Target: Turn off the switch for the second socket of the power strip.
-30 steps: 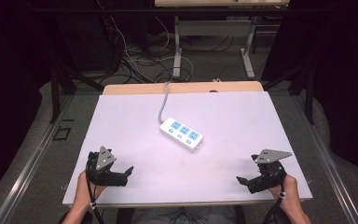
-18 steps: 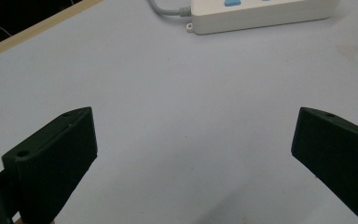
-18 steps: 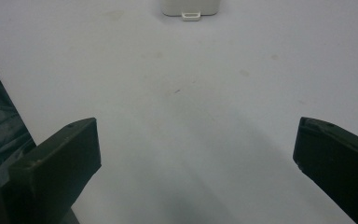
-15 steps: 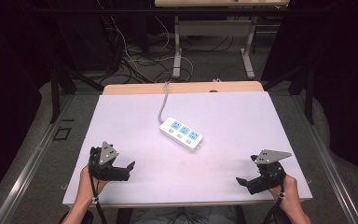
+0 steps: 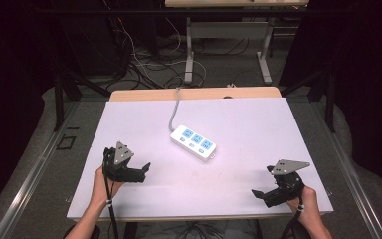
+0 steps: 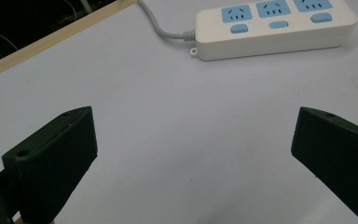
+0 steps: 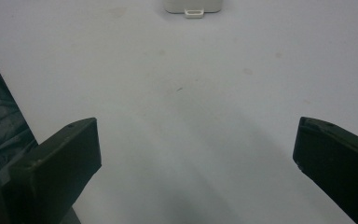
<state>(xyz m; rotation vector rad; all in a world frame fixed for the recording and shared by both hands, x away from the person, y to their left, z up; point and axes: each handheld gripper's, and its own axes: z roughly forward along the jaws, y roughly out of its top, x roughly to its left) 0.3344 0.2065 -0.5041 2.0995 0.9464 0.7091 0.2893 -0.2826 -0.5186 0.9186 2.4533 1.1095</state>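
Note:
A white power strip [image 5: 194,143] with three blue sockets lies near the middle of the white table top [image 5: 248,124]; its grey cable [image 5: 174,107] runs to the far edge. My left gripper [image 5: 143,172] is held at the front left, open and empty, pointing right towards the strip. In the left gripper view the power strip [image 6: 275,23] lies ahead beyond my open left gripper [image 6: 193,126]. My right gripper [image 5: 261,181] is at the front right, open and empty, pointing left. Ahead of my right gripper [image 7: 196,135], one end of the power strip [image 7: 193,5] sits at the top edge.
The white sheet covers a wooden table whose far edge [image 5: 199,93] shows bare. Behind it stand table legs [image 5: 189,50] and loose cables on the floor [image 5: 129,59]. A metal rail [image 5: 45,164] runs along the left side.
My left gripper has moved a little forward and to the right, closer to the power strip. The right gripper and the strip have stayed put.

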